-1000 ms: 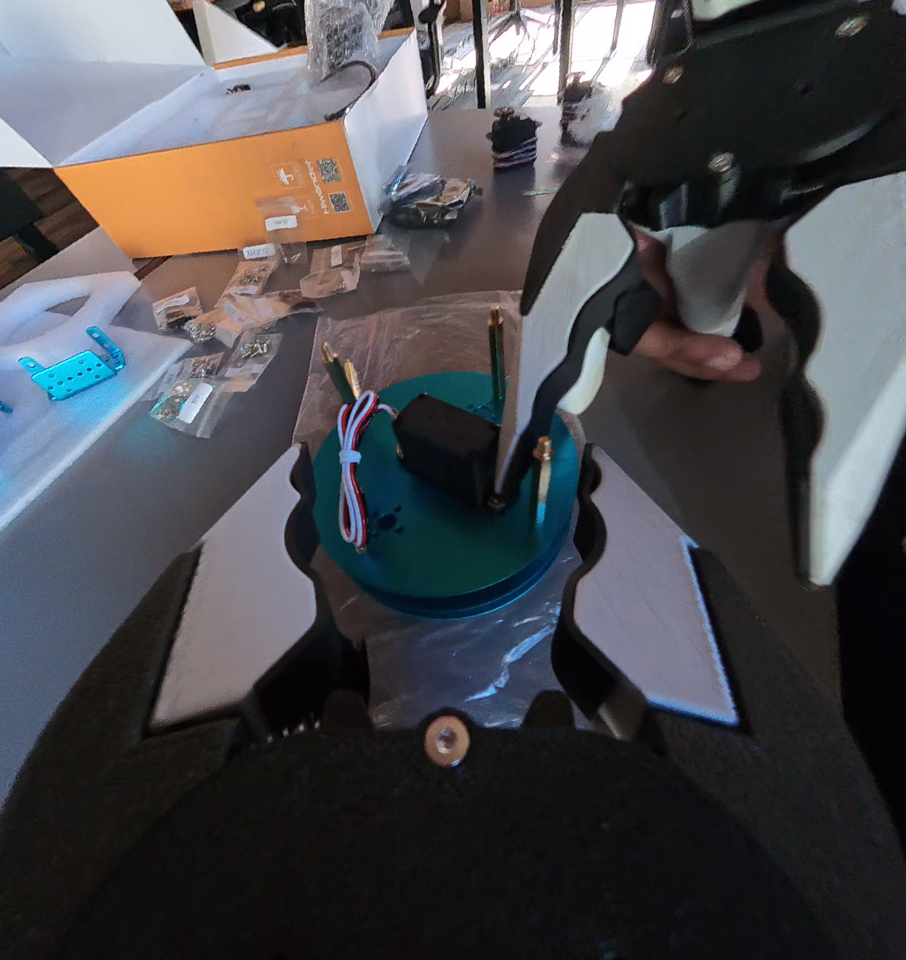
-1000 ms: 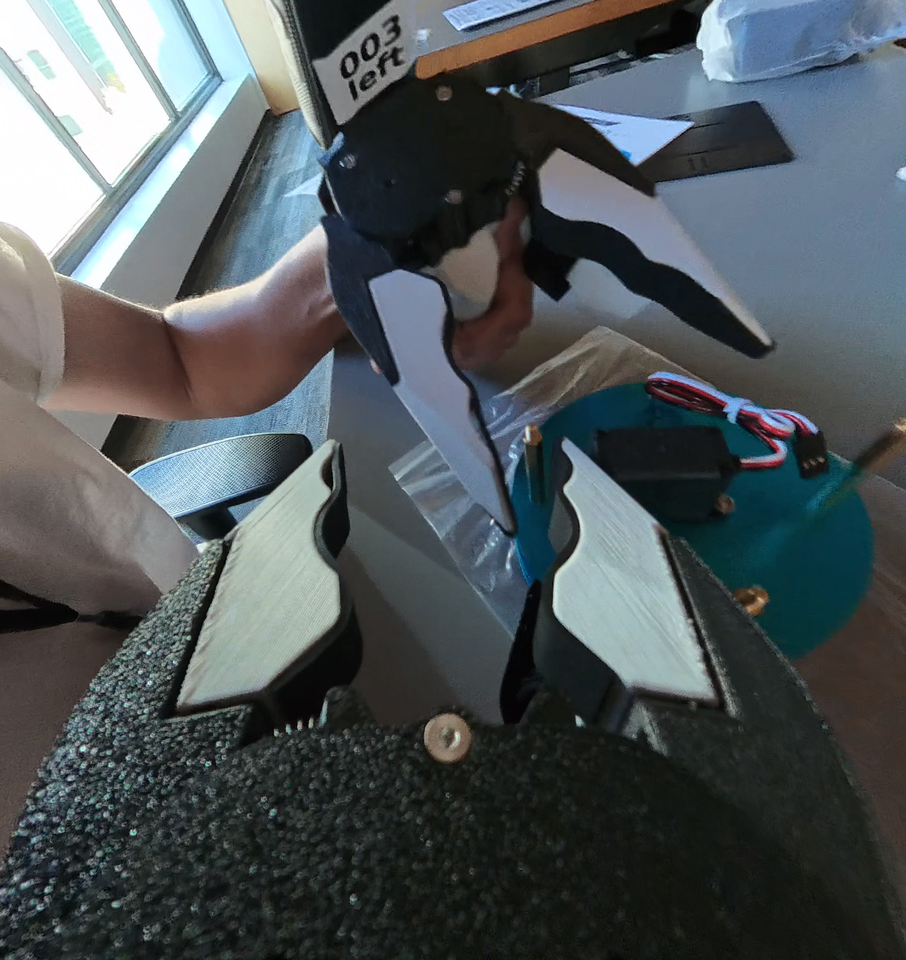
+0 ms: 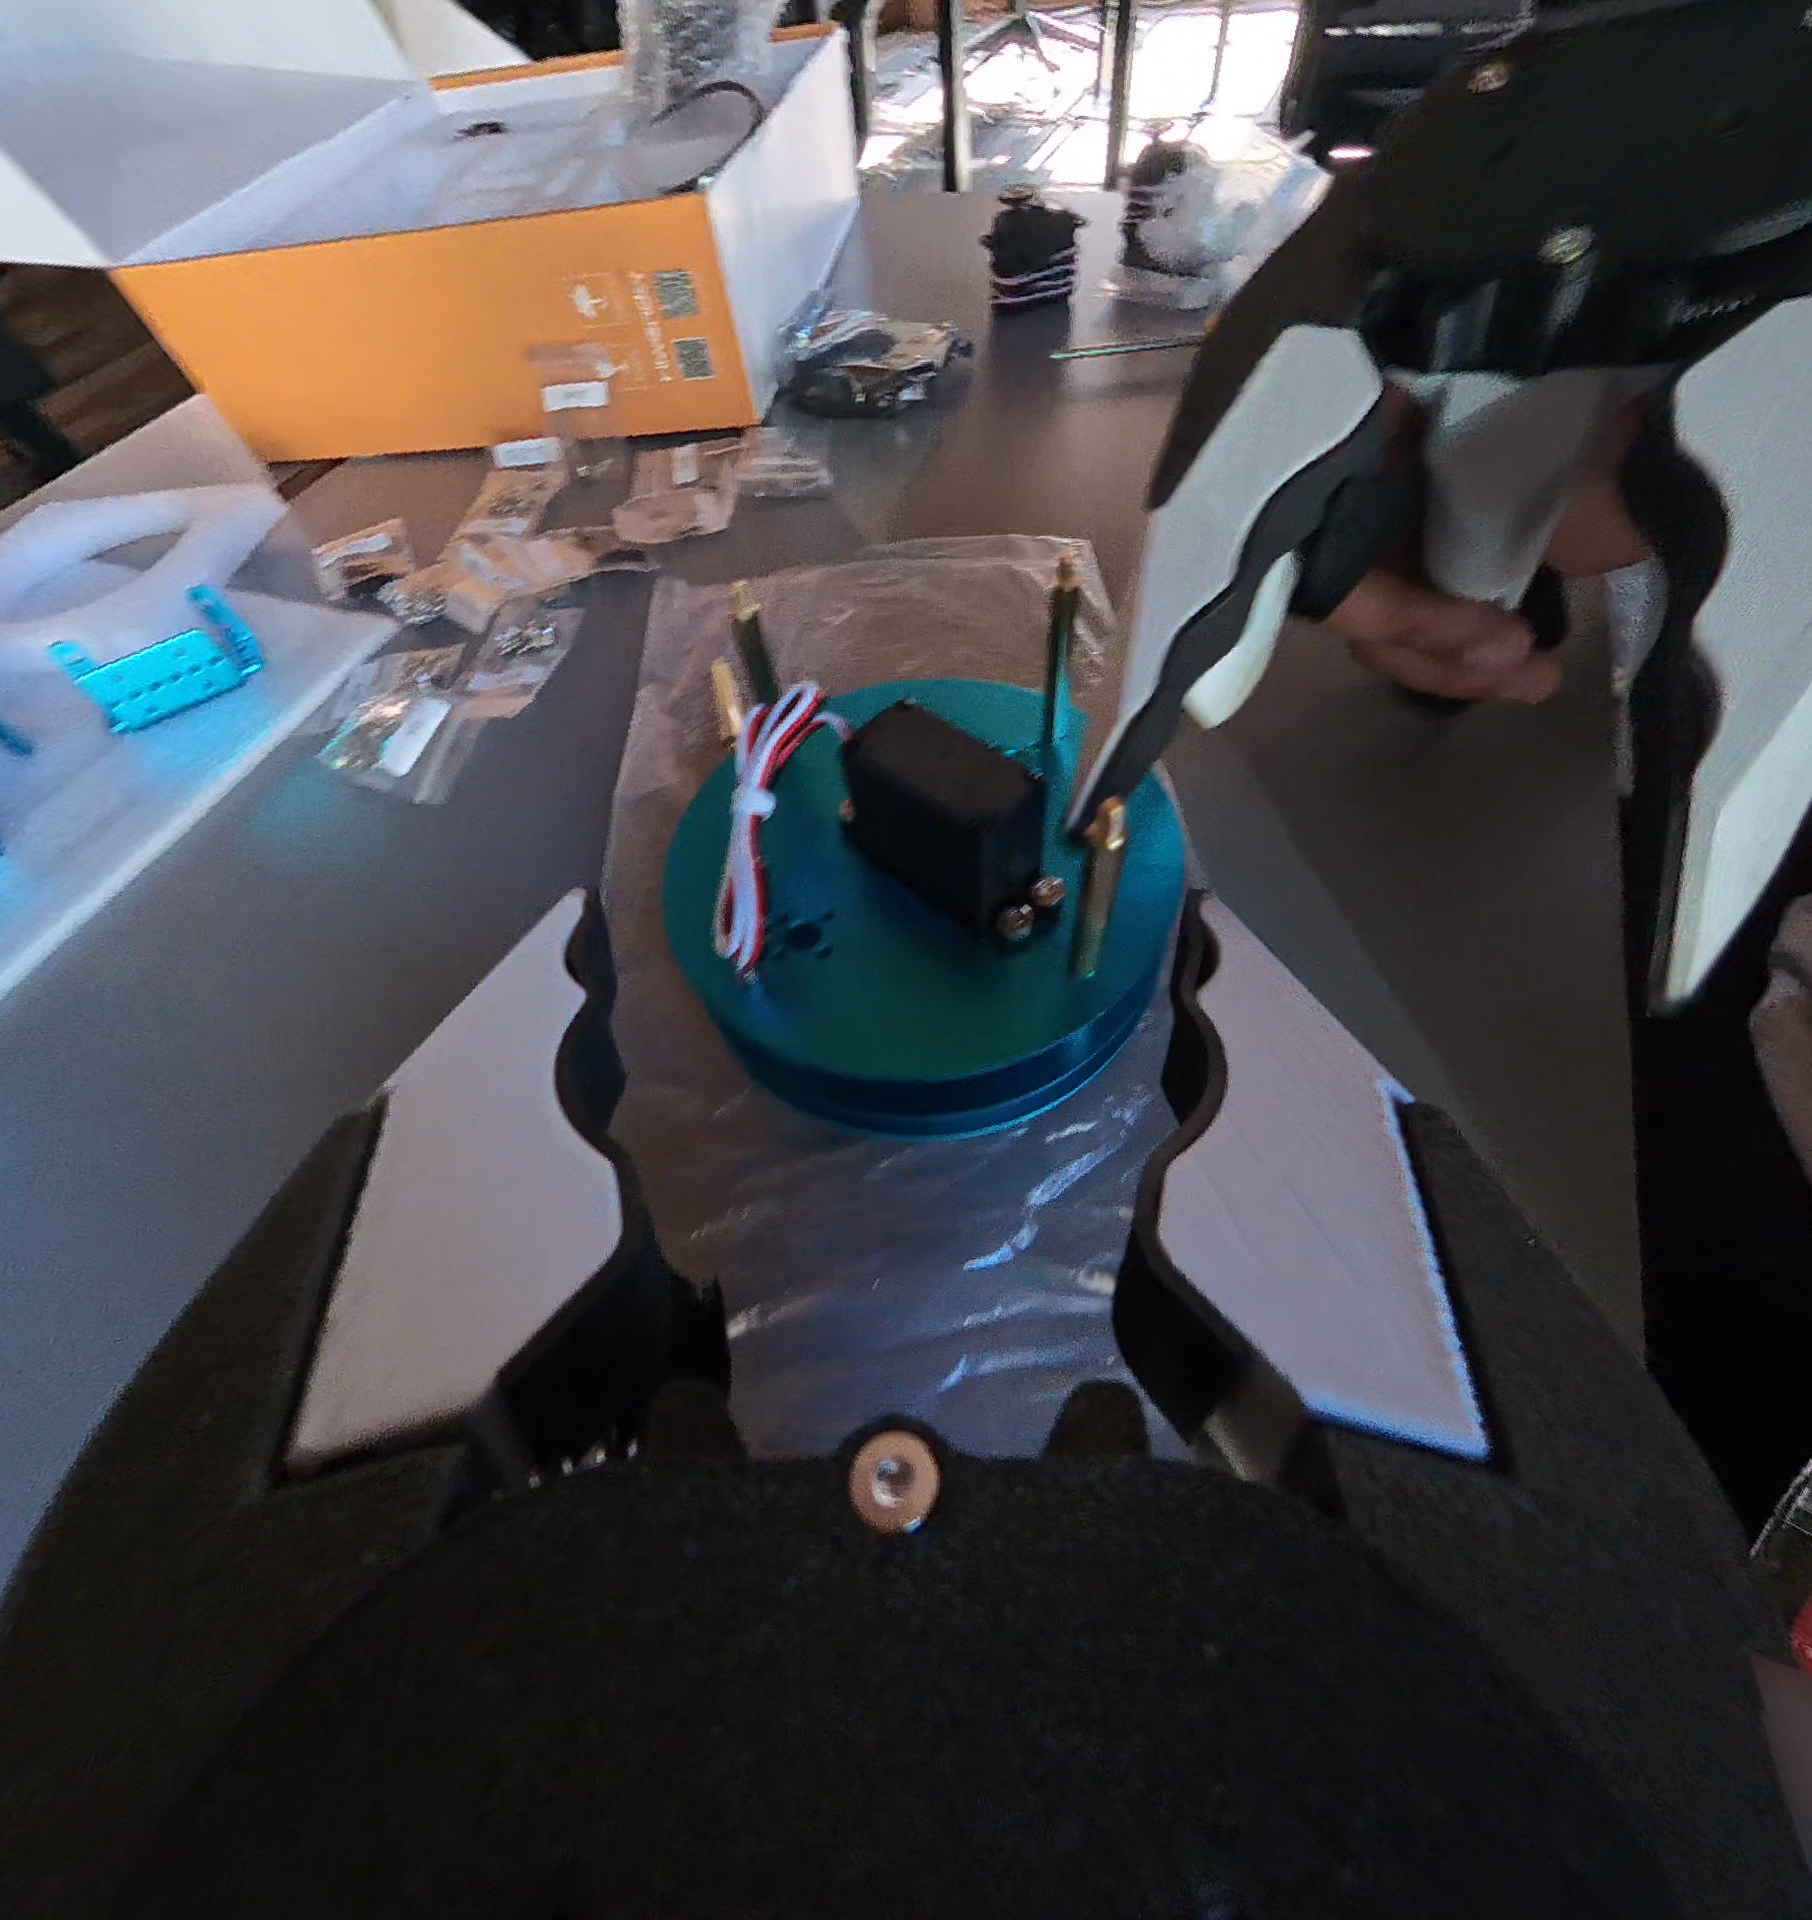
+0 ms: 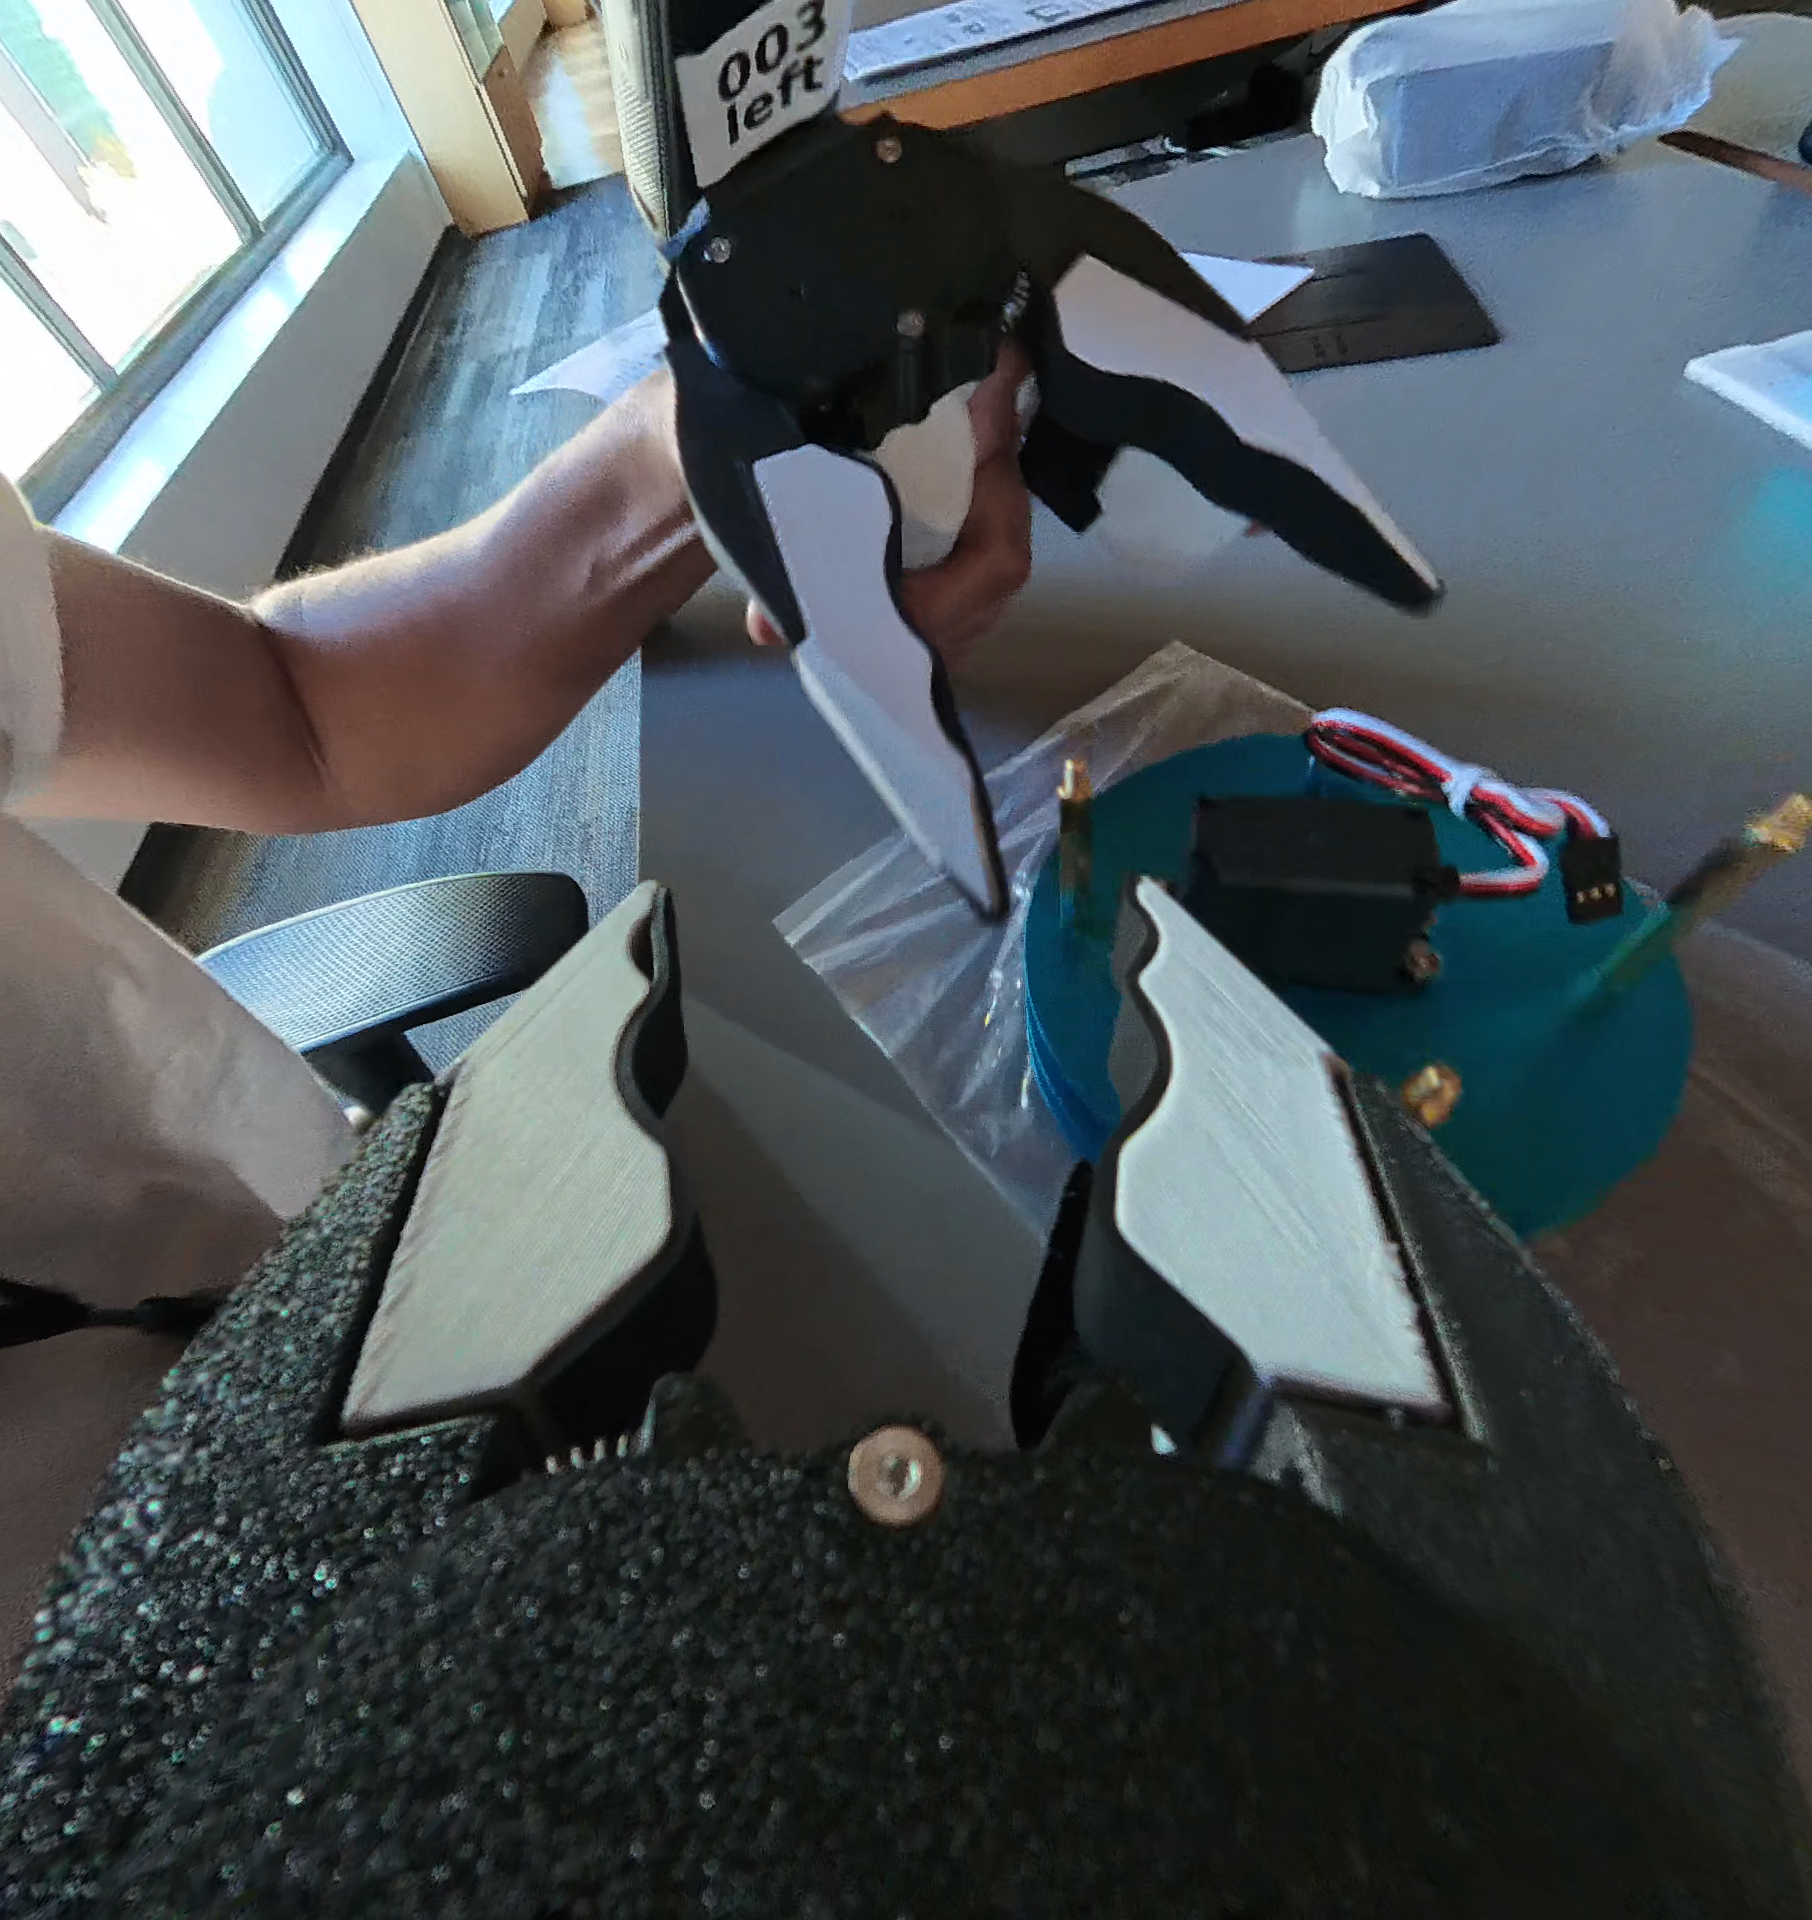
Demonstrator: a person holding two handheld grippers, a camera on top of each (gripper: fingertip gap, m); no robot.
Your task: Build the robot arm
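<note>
- Against the frame a second back: in the left wrist view, the near fingertip of the right gripper (image 4: 900, 891) sat low at the foot of a brass standoff (image 3: 1097, 894). It now touches, or all but touches, that standoff's top.
- The teal disc (image 3: 881, 1018) has kept its place on the clear plastic bag (image 3: 881, 1247). Its parts stand as they did.
- Both grippers were spread apart then and are spread apart now. Neither grasps anything.
- The left gripper (image 3: 886, 914) hovers with its fingers to either side of the disc's near rim, apart from it. In the right wrist view one of its fingertips (image 4: 985, 894) points down at the bag, just beside the disc's edge. We cannot tell whether it touches.
- The disc lies flat on the bag on the grey bench (image 3: 206, 987), near the bench edge by the chair (image 4: 393, 956).
- Four standoffs rise from the disc, long axes roughly upright.
- The black servo (image 3: 943, 821) sits near the disc's middle. In the left wrist view its long axis runs far-left to near-right, with two brass screws at the near-right end.
- The red-and-white lead (image 3: 751, 831) lies bundled on the disc at the servo's far-left side.
- Toward the bench's far edge: an open orange box (image 3: 445, 312) and small parts bags (image 3: 486, 582).
</note>
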